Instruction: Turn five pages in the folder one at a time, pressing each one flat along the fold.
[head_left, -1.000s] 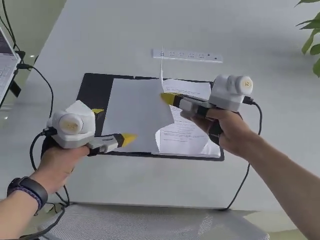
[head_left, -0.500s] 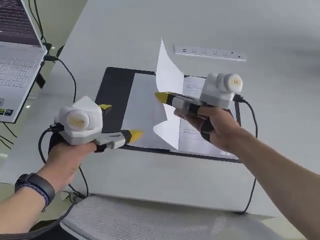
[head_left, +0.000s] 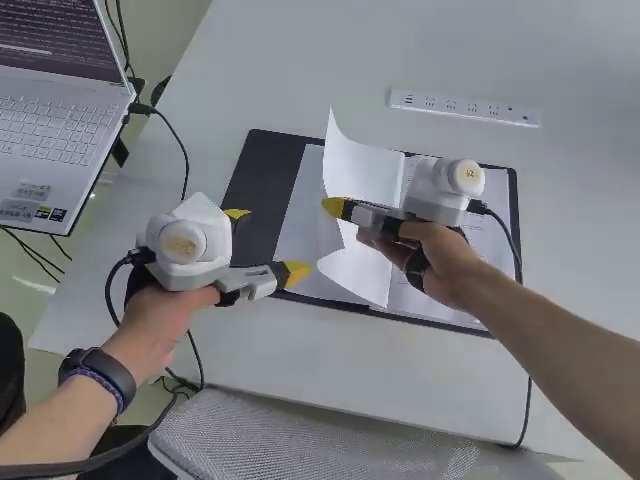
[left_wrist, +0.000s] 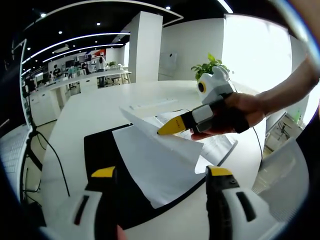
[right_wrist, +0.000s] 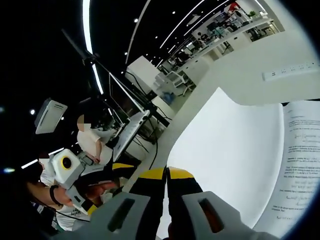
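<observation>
A black folder (head_left: 258, 180) lies open on the white table (head_left: 300, 60). My right gripper (head_left: 333, 208) is shut on the edge of a white page (head_left: 365, 172), holding it raised and curled above the fold. In the right gripper view the jaws (right_wrist: 167, 175) meet on that blank page (right_wrist: 225, 145), with a printed page (right_wrist: 302, 160) beyond it. My left gripper (head_left: 267, 243) hovers open over the folder's near left corner, holding nothing. In the left gripper view, its jaws (left_wrist: 161, 172) frame the raised page (left_wrist: 160, 160) and the right gripper (left_wrist: 172, 126).
An open laptop (head_left: 55, 100) stands at the far left, with cables (head_left: 175, 140) running towards the folder. A white power strip (head_left: 465, 105) lies behind the folder. A grey chair seat (head_left: 300, 440) sits below the table's near edge. A potted plant (left_wrist: 210, 67) stands further off.
The head view has swung left, bringing the laptop in. The page held by the right gripper has gone from spread low over the left side to standing curled above the fold.
</observation>
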